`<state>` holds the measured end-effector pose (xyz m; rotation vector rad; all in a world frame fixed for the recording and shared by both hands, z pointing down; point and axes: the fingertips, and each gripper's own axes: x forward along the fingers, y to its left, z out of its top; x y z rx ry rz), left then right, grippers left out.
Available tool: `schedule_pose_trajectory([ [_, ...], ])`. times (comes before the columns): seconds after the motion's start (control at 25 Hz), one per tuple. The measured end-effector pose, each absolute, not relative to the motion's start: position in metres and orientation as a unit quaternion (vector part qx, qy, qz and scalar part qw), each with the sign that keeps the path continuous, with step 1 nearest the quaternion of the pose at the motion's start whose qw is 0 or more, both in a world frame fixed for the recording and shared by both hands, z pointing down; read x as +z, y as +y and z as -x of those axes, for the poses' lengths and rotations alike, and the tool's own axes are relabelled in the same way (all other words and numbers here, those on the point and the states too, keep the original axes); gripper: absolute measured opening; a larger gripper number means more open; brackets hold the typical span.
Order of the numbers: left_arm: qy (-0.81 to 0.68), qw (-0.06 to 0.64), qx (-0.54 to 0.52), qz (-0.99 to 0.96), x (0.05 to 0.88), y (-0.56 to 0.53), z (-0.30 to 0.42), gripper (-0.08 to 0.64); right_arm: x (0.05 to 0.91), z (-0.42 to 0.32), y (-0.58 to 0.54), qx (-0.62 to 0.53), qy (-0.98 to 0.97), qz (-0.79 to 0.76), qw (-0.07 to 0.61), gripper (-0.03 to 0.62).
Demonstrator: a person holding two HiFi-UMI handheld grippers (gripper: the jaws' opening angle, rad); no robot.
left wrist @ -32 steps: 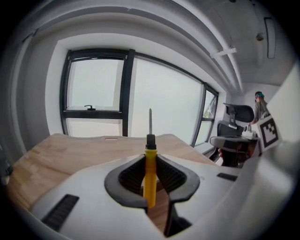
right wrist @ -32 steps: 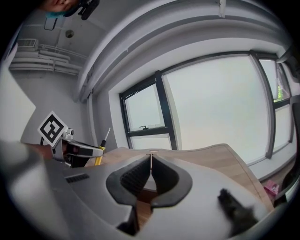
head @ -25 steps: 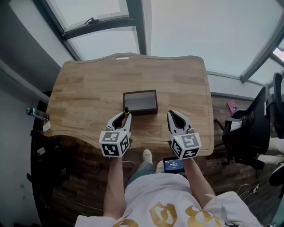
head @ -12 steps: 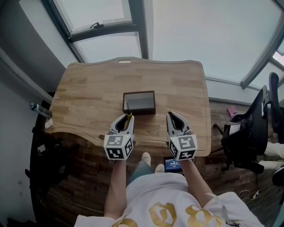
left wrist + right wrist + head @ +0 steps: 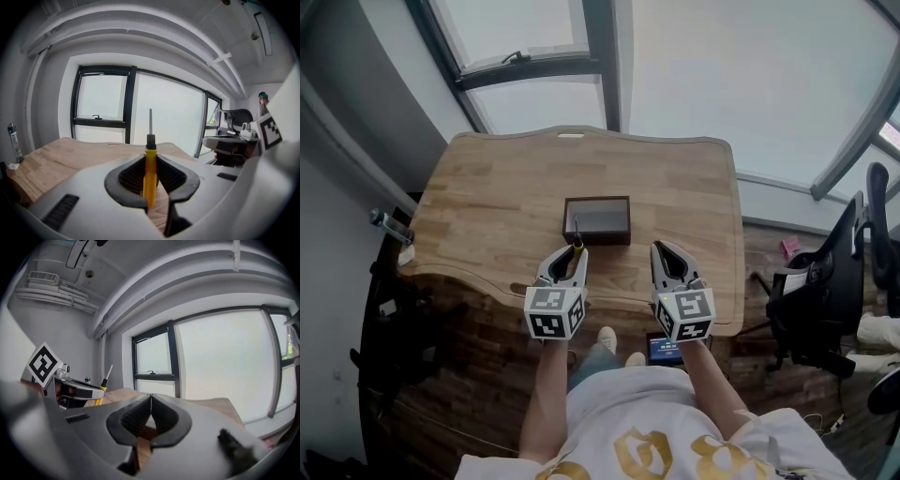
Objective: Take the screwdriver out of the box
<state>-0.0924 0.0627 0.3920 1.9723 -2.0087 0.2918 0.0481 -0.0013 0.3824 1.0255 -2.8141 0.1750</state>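
My left gripper (image 5: 574, 251) is shut on the yellow handle of a small screwdriver (image 5: 149, 165), which stands upright between the pads with its black collar and thin metal shaft pointing up. In the head view the screwdriver (image 5: 577, 243) rises just in front of the dark open box (image 5: 597, 219), clear of it. The box sits in the middle of the wooden table (image 5: 506, 206). My right gripper (image 5: 660, 250) hovers beside the left one, right of the box's near corner, its jaws shut with nothing between them. In the right gripper view the screwdriver (image 5: 106, 377) shows at the left.
A bottle (image 5: 391, 227) stands at the table's left edge. An office chair (image 5: 825, 291) is at the right, a phone-like screen (image 5: 665, 350) lies on the floor below the table's front edge. Large windows run behind the table.
Both grippers have drawn slightly back from the box and risen a little, the left one carrying the screwdriver with it. The jaws have kept their positions.
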Motion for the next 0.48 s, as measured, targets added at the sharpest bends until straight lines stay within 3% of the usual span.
schedule_pose_trajectory([
  [0.48, -0.709, 0.159, 0.105, -0.679, 0.3943, 0.0736, 0.0966, 0.078, 0.3821, -0.0476, 0.0000, 0.061, -0.937, -0.338, 0.067, 0.032],
])
